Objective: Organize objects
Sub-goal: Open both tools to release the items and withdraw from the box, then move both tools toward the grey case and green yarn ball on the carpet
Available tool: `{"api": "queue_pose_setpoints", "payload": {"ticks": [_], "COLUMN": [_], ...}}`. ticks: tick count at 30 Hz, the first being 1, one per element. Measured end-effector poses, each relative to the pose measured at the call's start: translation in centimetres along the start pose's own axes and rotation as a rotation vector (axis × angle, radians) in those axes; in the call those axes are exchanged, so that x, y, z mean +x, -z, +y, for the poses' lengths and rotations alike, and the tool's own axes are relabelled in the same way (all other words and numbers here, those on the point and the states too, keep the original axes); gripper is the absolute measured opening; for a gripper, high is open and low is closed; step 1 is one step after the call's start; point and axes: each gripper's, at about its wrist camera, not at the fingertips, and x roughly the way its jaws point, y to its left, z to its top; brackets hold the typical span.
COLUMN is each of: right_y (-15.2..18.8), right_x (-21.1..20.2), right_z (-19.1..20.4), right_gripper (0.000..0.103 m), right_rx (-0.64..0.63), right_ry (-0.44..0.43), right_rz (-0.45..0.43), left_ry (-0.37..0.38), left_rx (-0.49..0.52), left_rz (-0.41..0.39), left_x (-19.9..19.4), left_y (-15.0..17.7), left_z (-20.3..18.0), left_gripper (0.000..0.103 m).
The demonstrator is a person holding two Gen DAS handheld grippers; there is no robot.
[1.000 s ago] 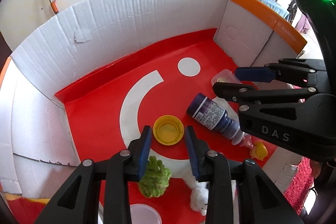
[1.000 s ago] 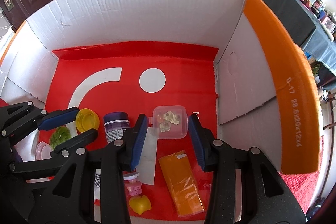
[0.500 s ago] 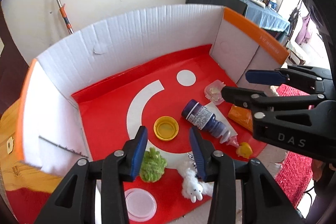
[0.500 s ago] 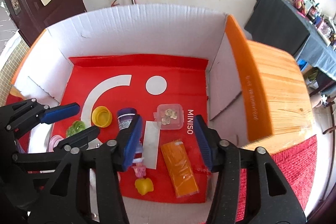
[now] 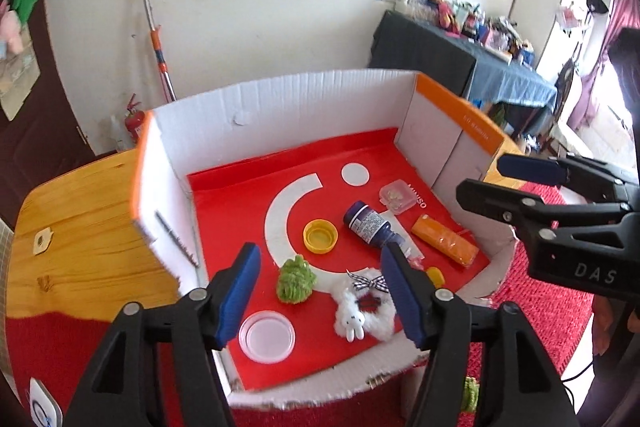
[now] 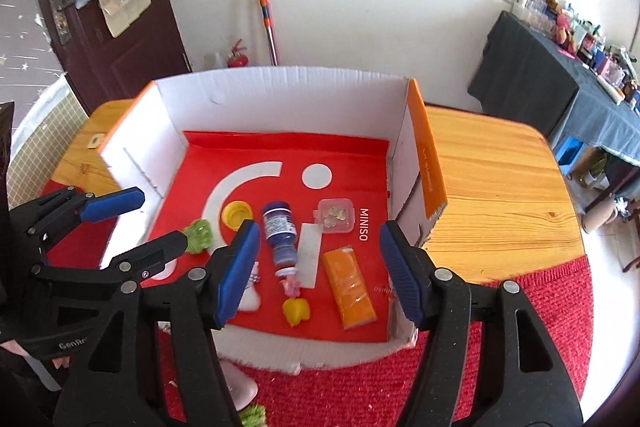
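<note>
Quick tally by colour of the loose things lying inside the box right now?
Yellow: 2, bottle cap, small toy
Orange: 1, packet
Blue: 1, bottle
Green: 1, fuzzy ball
White: 2, plush toy, paper strip
Clear: 2, round lid, small case
Total: 9

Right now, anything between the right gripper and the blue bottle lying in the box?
Nothing visible. The right gripper, its jaws opening and empty, hangs above the box's low front wall. The blue bottle lies uncovered on the red liner, a white card beside it and a yellow cap apart on the other side.
</note>
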Motion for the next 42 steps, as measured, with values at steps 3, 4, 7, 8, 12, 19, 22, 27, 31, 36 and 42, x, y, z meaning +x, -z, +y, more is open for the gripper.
{"api": "queue_pose_setpoints", "payload": {"ticks": [3,4,7,8,12,19,22,27,31,36,42], "right_y": [0.6,0.9,1.9,2.2,3.8,7.0,8.1,10.2,11.7,13.3,15.0], "right_x": [-1.5,-2.1,-3.6,-3.9,-5.7,-7.1,-6.7,-5.4,-3.9,-1.9,-1.0], "right_z": [0.1,0.2,0.2,0.2,0.0,1.0,1.2,1.3,1.3,1.5,1.7], "right_gripper": [0.066,0.068,0.070,0.072,0.073,0.081,0.081,0.081,0.081,0.081,0.081], "right_rx": [-0.003,-0.005,-0.009,-0.008,0.002,-0.053,-0.057,-0.049,-0.044,-0.032,-0.029], "right_ry": [-0.019,-0.026,-0.037,-0.039,-0.057,-0.065,-0.076,-0.088,-0.097,-0.116,-0.137], "right_rz": [-0.043,-0.060,-0.110,-0.121,-0.183,-0.229,-0.228,-0.205,-0.171,-0.119,-0.082], "left_ry": [-0.029,-0.037,-0.047,-0.052,-0.074,-0.095,-0.100,-0.116,-0.120,-0.115,-0.110], "left_rx": [-0.009,-0.016,-0.033,-0.041,-0.067,-0.119,-0.146,-0.178,-0.196,-0.185,-0.172], "left_rz": [-0.051,-0.076,-0.109,-0.121,-0.165,-0.191,-0.190,-0.163,-0.129,-0.080,-0.043], "left_x": [-2.0,-2.8,-4.3,-4.8,-6.3,-7.3,-7.2,-6.5,-5.6,-4.3,-3.4], "left_y": [0.8,1.2,2.0,2.4,3.7,6.6,8.0,10.1,11.7,13.3,14.4], "left_z": [-0.1,-0.1,-0.1,-0.1,-0.1,-0.5,-0.5,-0.4,-0.4,-0.7,-1.0], "left_gripper": [0.074,0.076,0.078,0.078,0.086,0.090,0.092,0.093,0.095,0.096,0.096]}}
